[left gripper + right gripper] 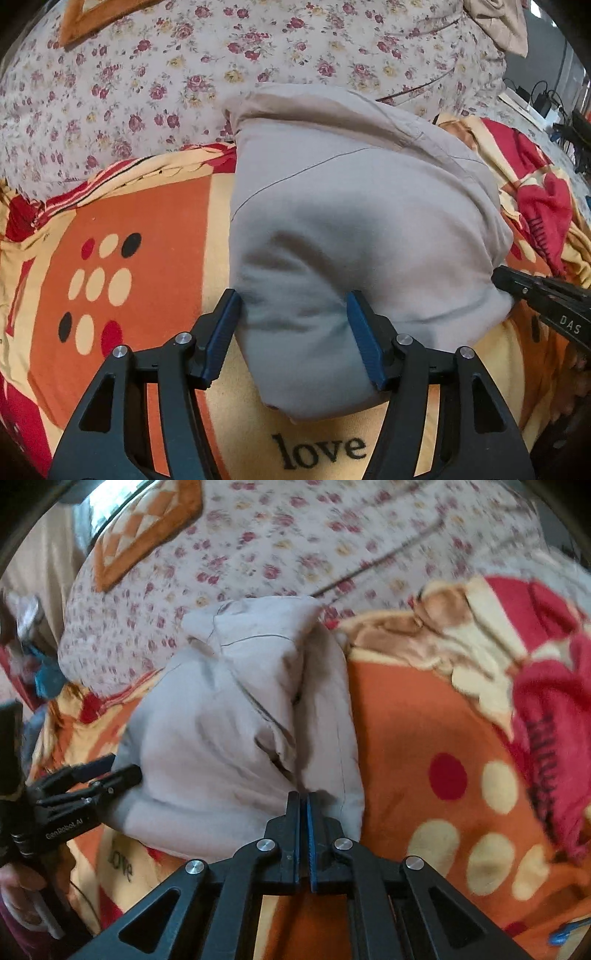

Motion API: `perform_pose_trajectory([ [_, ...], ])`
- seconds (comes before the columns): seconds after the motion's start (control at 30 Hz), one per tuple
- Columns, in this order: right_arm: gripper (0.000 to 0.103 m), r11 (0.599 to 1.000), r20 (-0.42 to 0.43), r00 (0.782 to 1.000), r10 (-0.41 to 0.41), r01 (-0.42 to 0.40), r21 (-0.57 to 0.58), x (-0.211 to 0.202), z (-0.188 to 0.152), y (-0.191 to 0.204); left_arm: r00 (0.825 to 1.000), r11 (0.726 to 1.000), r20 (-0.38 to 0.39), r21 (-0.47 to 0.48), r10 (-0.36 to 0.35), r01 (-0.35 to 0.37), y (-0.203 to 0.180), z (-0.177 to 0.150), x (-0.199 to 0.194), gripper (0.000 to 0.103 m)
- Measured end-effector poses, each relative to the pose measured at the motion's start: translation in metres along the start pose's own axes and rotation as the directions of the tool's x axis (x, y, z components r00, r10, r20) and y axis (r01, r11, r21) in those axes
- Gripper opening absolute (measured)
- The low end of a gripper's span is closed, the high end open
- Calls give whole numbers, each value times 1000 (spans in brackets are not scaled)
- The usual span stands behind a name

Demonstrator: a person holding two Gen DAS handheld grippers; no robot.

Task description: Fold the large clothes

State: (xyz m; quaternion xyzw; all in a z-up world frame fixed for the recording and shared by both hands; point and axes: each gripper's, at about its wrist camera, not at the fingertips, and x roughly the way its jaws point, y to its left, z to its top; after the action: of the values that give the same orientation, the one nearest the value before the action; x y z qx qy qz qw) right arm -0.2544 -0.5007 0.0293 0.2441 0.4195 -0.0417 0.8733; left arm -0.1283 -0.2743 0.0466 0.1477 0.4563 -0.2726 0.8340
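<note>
With the left gripper (293, 334) sitting wide open around the bulky folded beige-grey cotton garment (354, 221) and the right gripper (303, 834) apparently pinching only its edge in closed fingers, the fold is risking springing apart on the orange patterned fleece blanket (406, 720).

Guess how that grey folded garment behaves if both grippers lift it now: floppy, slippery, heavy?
Likely floppy: the grey garment bulges in soft rounded folds on the blanket, so unsupported parts should sag. Probably not slippery: its matte surface dents between the left gripper pads. The right gripper looks shut at its corner; the loose layers may unfold when lifted.
</note>
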Motion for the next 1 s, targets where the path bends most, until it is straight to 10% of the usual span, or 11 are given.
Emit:
perform_pose_trajectory([
  [0.53,6,997,126,989,72,-71,-14,-37,54,45,999,999,27,-30,-25,26,11,39,-2,60],
  [0.6,20,998,128,990,63,-62,-12,-34,64,45,999,998,27,-48,-46,47,15,43,0,60],
  [0.67,69,998,152,986,60,-63,14,-35,76,39,997,995,30,-73,-65,67,21,49,2,60],
  [1.0,66,997,-55,996,72,-72,-14,57,125,41,997,988,-20,-134,-77,73,31,80,33,60],
])
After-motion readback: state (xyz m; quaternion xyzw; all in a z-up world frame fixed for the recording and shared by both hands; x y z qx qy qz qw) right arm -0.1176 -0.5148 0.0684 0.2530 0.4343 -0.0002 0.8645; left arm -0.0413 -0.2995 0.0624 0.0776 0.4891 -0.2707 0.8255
